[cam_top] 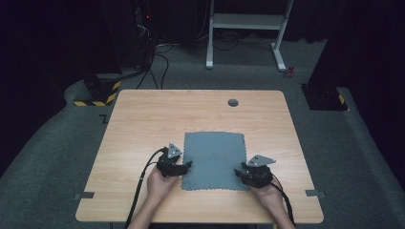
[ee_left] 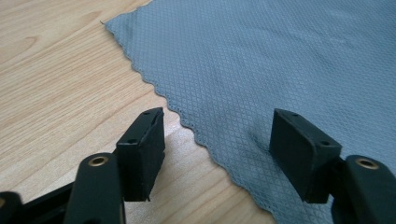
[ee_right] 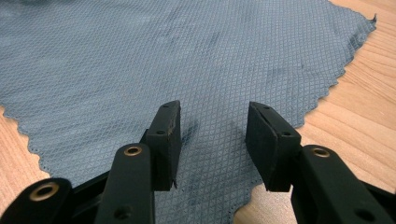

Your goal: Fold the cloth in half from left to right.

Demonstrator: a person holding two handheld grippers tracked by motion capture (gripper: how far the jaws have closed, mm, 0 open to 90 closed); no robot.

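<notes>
A grey-blue cloth (cam_top: 214, 160) with scalloped edges lies flat on the wooden table (cam_top: 191, 114). My left gripper (cam_top: 186, 164) sits at the cloth's near left edge, held by a hand. In the left gripper view the left gripper (ee_left: 217, 135) is open, one jaw over bare wood and the other over the cloth (ee_left: 261, 60), so the wavy edge runs between them. My right gripper (cam_top: 239, 171) is at the near right corner. In the right gripper view the right gripper (ee_right: 212, 126) is open, both jaws above the cloth (ee_right: 187, 56), with nothing pinched.
A round hole (cam_top: 233, 102) is in the table's far side. Grey tape tabs (cam_top: 84, 195) mark the near table edges. Beyond the table stand a white desk frame (cam_top: 246, 24) and a yellow-black striped base (cam_top: 98, 93) with cables on the carpet.
</notes>
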